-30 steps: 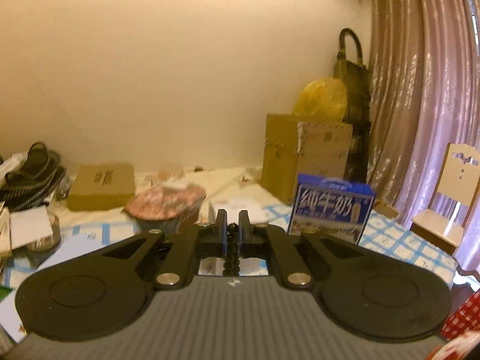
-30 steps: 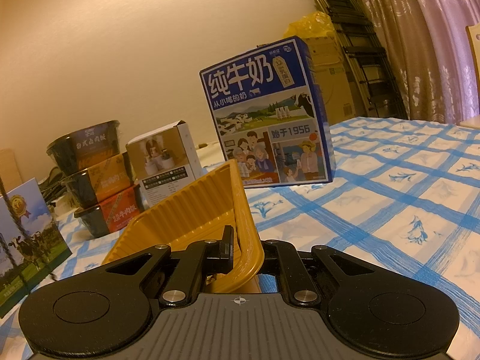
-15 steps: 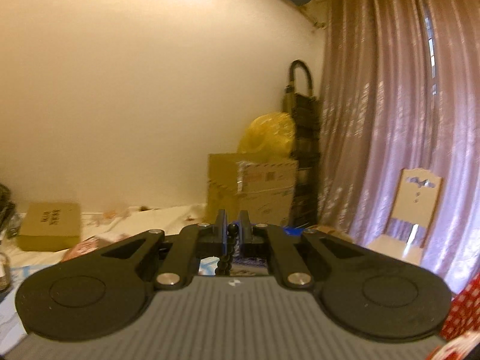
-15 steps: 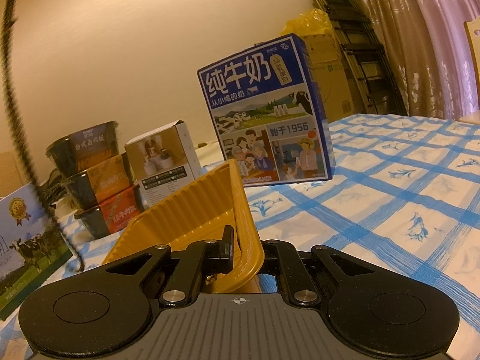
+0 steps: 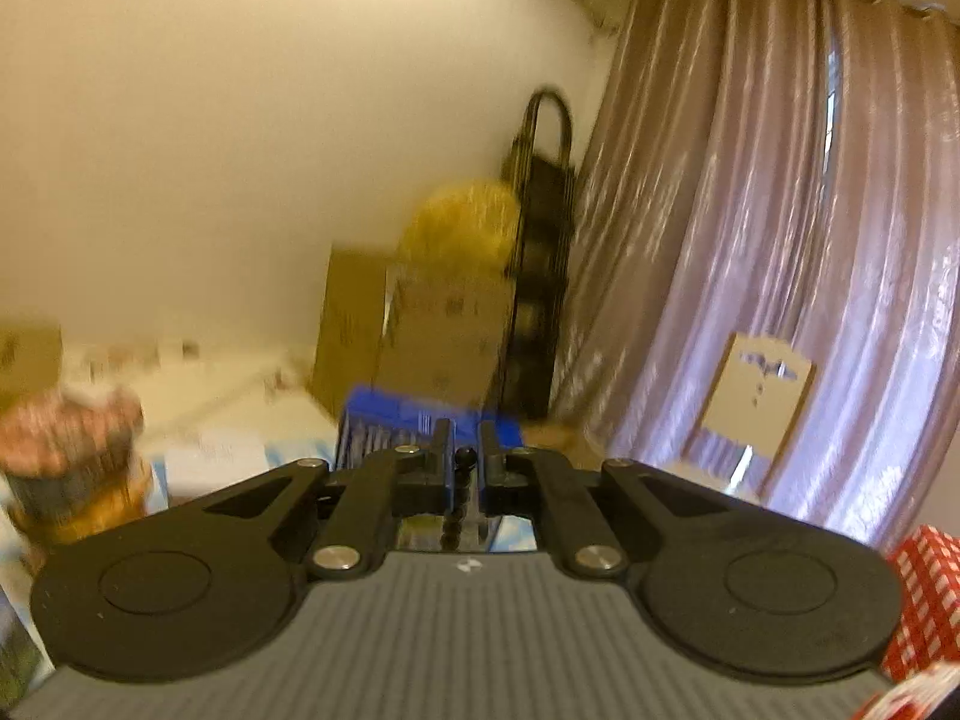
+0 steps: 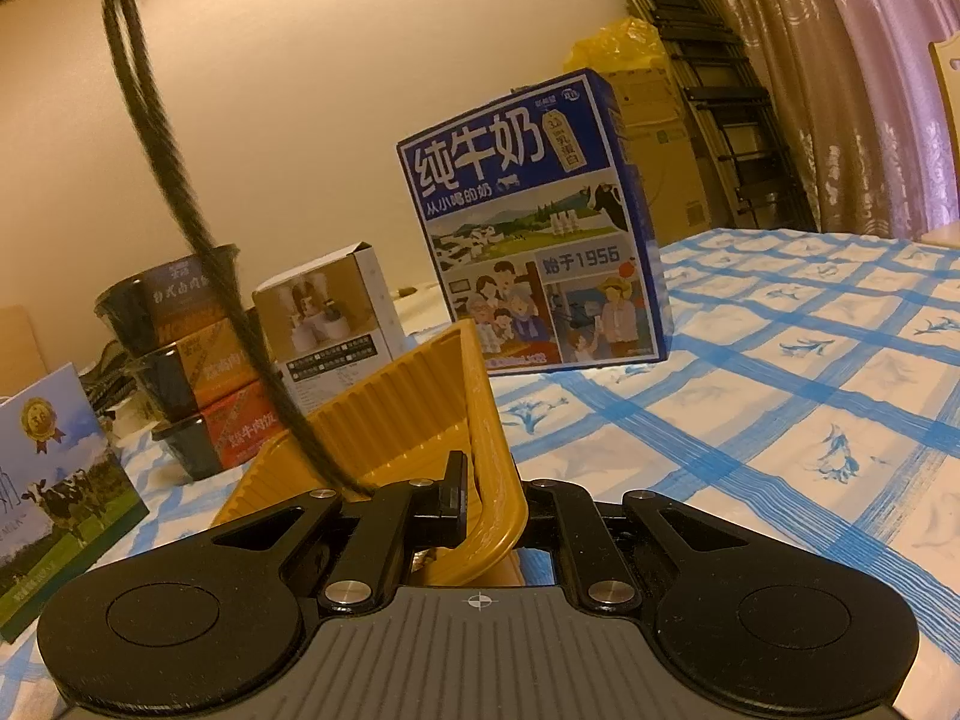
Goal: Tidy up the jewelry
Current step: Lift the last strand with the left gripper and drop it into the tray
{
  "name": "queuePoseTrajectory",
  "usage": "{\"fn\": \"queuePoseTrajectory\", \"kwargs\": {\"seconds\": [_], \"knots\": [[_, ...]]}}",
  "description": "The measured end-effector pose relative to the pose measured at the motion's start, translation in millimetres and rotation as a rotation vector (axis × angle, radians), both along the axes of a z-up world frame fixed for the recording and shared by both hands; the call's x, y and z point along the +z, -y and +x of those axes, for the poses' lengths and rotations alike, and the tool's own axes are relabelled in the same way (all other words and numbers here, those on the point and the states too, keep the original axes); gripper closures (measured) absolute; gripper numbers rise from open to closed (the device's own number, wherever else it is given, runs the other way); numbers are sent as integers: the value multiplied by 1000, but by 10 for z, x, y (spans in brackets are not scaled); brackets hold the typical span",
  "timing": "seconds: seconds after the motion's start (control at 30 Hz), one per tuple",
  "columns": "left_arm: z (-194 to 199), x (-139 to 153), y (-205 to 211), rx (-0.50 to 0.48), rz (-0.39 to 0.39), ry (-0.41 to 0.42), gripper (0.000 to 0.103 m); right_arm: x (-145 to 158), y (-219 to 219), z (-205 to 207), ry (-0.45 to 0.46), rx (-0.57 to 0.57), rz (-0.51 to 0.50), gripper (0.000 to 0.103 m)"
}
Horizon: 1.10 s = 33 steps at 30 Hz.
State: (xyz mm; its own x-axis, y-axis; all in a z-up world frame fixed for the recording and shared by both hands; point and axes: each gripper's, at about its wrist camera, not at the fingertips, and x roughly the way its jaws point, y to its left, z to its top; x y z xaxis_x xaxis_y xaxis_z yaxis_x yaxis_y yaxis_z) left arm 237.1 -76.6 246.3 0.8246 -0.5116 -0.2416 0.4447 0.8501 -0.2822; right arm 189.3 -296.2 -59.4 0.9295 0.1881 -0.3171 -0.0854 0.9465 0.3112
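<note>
My left gripper (image 5: pixel 465 459) is shut on a black beaded necklace (image 5: pixel 461 480) and holds it high above the table. In the right wrist view the necklace (image 6: pixel 180 204) hangs as a long dark strand from the top left down into the yellow ribbed tray (image 6: pixel 414 396). My right gripper (image 6: pixel 495 495) is shut on the near rim of that tray, which is tilted up on the blue-checked tablecloth (image 6: pixel 780 372).
A blue milk carton (image 6: pixel 528 222) stands behind the tray. A small white box (image 6: pixel 330 324) and stacked food bowls (image 6: pixel 198 360) sit to its left, a cow-print card (image 6: pixel 54 480) at far left. Cardboard boxes (image 5: pixel 420 336), a chair (image 5: pixel 762 396) and curtains (image 5: pixel 780 240) are beyond.
My left gripper tilted back down and moved, blurring its view. The hanging necklace swung right and its lower end now reaches the yellow tray. My right gripper and the tray stayed put.
</note>
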Motion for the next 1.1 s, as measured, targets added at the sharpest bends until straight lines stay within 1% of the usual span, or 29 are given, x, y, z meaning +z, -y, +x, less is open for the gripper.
{"fn": "queuePoseTrajectory", "kwargs": {"seconds": [0.07, 0.13, 0.27, 0.4, 0.5, 0.57, 0.67, 0.83, 0.9, 0.93, 0.97, 1.1], "knots": [[65, -241, 38, -12, 3, -66, 97, 2, -6, 10, 0, 0, -1, 94], [147, -548, 77, -20, 5, -151, 97, 6, -16, 5, -1, 0, -1, 94], [275, -1144, 62, -13, 6, -282, 97, 11, -25, 2, -2, 1, 1, 94], [418, -1718, 14, 16, -1, -419, 97, 14, -25, -1, 0, 1, 1, 94], [485, -2023, -9, 30, -11, -484, 97, 17, -27, 7, 1, 1, -1, 94], [485, -2156, 16, 22, -14, -505, 97, 17, -27, 13, 0, 0, 0, 94], [469, -2308, 67, 4, 2, -526, 97, 18, -34, 10, 2, 1, -2, 94], [404, -2502, 138, 7, 58, -544, 96, 17, -28, 9, 2, 1, -3, 94], [383, -2570, 131, 14, 80, -554, 90, 16, -25, 11, 1, 1, -3, 94], [367, -2596, 112, 23, 87, -556, 84, 17, -27, 9, 1, 1, -2, 94], [361, -2602, 96, 36, 94, -554, 82, 14, -21, 15, 1, 0, -2, 94], [225, -2631, -36, 89, 129, -523, 78, 14, -20, 15, 1, 1, -3, 94]]}}
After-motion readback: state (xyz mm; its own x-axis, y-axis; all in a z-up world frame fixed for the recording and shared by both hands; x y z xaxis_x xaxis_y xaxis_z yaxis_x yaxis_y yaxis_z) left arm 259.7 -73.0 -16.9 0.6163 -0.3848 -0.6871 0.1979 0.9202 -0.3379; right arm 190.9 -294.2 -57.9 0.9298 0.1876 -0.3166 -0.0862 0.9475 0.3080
